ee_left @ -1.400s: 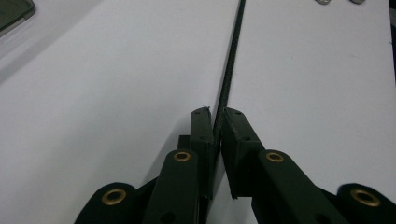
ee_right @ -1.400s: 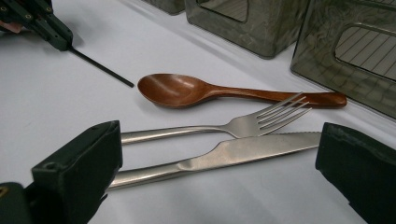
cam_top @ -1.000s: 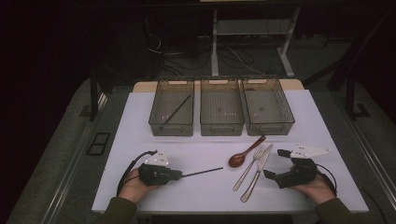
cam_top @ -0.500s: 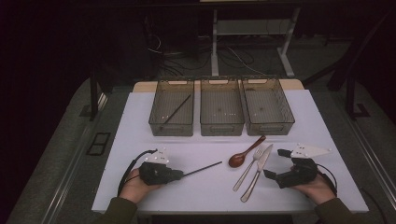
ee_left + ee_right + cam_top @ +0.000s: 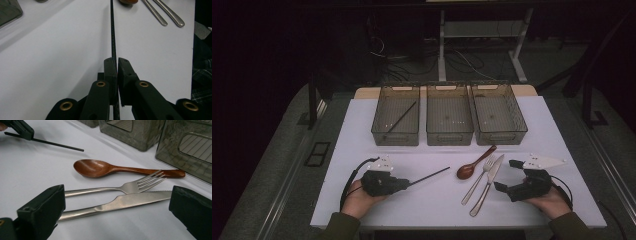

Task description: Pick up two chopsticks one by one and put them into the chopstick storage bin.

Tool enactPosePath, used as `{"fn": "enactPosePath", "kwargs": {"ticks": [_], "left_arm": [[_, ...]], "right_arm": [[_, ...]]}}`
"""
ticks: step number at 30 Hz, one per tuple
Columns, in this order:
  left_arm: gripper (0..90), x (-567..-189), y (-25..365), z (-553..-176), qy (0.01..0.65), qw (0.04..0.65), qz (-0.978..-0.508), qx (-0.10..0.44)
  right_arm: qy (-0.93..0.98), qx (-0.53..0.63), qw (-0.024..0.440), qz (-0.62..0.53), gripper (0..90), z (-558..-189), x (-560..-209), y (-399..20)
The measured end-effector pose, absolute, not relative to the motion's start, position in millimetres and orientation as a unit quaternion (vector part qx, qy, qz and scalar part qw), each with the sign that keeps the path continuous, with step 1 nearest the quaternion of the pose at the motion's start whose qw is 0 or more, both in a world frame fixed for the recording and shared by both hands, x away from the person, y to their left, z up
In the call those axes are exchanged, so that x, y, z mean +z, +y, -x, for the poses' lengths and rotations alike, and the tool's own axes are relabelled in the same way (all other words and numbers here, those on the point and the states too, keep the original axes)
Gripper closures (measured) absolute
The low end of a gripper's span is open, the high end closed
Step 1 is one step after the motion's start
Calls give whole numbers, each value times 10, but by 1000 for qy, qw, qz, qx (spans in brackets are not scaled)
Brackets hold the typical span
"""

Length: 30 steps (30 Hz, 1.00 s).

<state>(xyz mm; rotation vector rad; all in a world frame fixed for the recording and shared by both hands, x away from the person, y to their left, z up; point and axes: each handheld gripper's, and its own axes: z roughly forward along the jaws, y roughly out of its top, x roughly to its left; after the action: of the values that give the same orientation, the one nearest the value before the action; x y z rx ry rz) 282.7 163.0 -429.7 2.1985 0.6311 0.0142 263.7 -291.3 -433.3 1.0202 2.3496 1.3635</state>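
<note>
Now your table [image 5: 362,150] is a flat matte white sheet with three ribbed, smoky translucent bins [image 5: 449,120] at its far side. Your left gripper [image 5: 117,65] is clamped on a thin, straight black chopstick [image 5: 113,32] that juts out over the sheet. Your right gripper [image 5: 117,202] gapes wide around the polished steel knife [image 5: 125,202] and fork [image 5: 135,185], near a glossy wooden spoon [image 5: 100,168].
</note>
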Motion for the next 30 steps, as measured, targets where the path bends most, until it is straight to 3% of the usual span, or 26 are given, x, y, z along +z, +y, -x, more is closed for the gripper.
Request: {"fn": "enactPosePath", "kwargs": {"ticks": [30], "left_arm": [[852,-3941,1638,-2861,297,443,-845,34]], "right_arm": [[808,458,117,-352,1,-2625,-4366,-2939]]}}
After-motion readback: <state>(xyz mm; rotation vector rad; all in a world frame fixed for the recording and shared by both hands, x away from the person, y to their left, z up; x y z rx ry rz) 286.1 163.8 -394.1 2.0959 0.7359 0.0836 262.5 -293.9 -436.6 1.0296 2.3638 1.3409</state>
